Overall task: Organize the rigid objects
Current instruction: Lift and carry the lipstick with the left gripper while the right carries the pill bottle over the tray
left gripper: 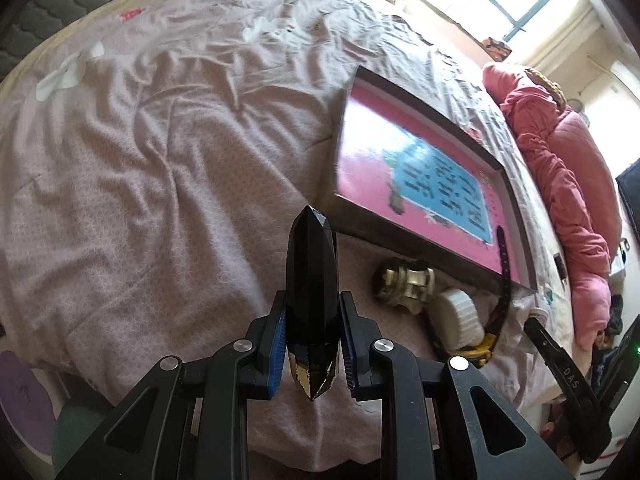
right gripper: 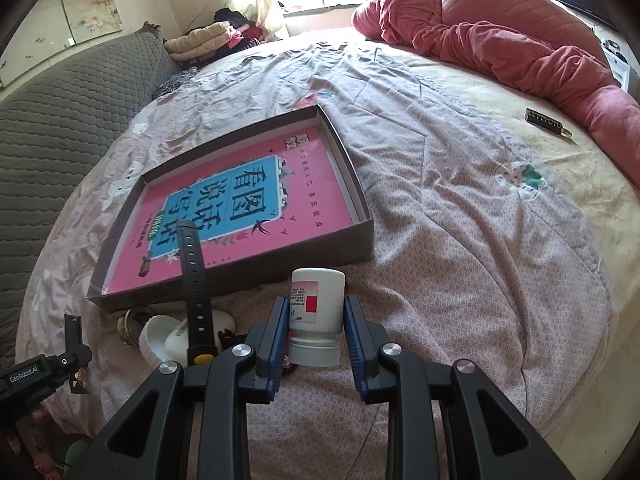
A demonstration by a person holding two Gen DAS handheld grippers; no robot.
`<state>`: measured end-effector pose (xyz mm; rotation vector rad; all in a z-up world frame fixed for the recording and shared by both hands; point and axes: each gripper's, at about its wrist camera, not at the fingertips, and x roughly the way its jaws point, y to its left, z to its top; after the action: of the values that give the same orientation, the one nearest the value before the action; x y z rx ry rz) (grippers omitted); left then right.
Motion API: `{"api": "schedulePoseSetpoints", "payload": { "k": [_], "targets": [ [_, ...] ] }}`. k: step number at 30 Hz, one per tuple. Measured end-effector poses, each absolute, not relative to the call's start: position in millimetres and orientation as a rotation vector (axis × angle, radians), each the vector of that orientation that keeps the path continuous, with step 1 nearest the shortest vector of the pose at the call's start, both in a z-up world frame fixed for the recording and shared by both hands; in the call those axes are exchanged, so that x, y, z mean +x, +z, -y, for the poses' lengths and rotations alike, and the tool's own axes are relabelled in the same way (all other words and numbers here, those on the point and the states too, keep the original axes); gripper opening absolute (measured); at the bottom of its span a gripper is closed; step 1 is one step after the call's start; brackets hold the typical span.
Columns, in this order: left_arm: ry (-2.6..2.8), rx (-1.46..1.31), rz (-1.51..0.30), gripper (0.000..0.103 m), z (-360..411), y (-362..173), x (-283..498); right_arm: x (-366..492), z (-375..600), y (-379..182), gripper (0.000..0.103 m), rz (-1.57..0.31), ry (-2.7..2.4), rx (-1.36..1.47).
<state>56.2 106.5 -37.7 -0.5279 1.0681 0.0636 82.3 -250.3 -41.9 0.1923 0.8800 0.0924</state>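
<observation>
My left gripper (left gripper: pixel 313 300) is shut on a black faceted bottle (left gripper: pixel 310 256) with a gold end, held above the bedspread. The white pill bottle (right gripper: pixel 320 292) is clamped cap-down between the pads of my right gripper (right gripper: pixel 316 304), just in front of the shallow box (right gripper: pixel 362 236). That box has a pink and blue printed bottom and lies on the bed; in the left wrist view the box (left gripper: pixel 400 248) is to the right of the black bottle. A black watch strap (right gripper: pixel 194 276) leans over the box's near wall.
Beside the box's near wall lie a white jar (right gripper: pixel 160 338) and a brass round item (left gripper: pixel 402 280). A small dark bar (right gripper: pixel 546 120) sits far right on the bed. A red quilt (right gripper: pixel 500 36) is bunched along the far edge. A grey padded headboard (right gripper: pixel 60 120) is at left.
</observation>
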Motion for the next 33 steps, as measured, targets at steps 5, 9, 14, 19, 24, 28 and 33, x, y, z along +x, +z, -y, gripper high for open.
{"api": "schedulePoseSetpoints", "payload": {
  "k": [5, 9, 14, 19, 24, 28, 33],
  "targets": [
    [0.036, -0.507, -1.057, 0.024, -91, -28, 57, 76, 252, -35, 0.028, -0.864, 0.099, 0.188],
    [0.013, -0.484, -1.045, 0.024, -80, -20, 57, 72, 253, -30, 0.028, -0.851, 0.105, 0.188],
    [-0.005, -0.458, -1.025, 0.024, -70, -7, 57, 69, 254, -22, 0.028, -0.827, 0.121, 0.192],
    [-0.021, -0.439, -1.004, 0.024, -65, 7, 65, 68, 251, -12, 0.028, -0.802, 0.138, 0.183],
    [-0.038, -0.423, -0.992, 0.024, -59, 15, 71, 68, 249, -4, 0.028, -0.785, 0.148, 0.177],
    [-0.046, -0.412, -0.986, 0.024, -56, 19, 77, 71, 248, 2, 0.028, -0.773, 0.156, 0.169],
    [-0.046, -0.398, -0.981, 0.024, -55, 21, 85, 79, 245, 11, 0.028, -0.759, 0.164, 0.147]
  ]
}}
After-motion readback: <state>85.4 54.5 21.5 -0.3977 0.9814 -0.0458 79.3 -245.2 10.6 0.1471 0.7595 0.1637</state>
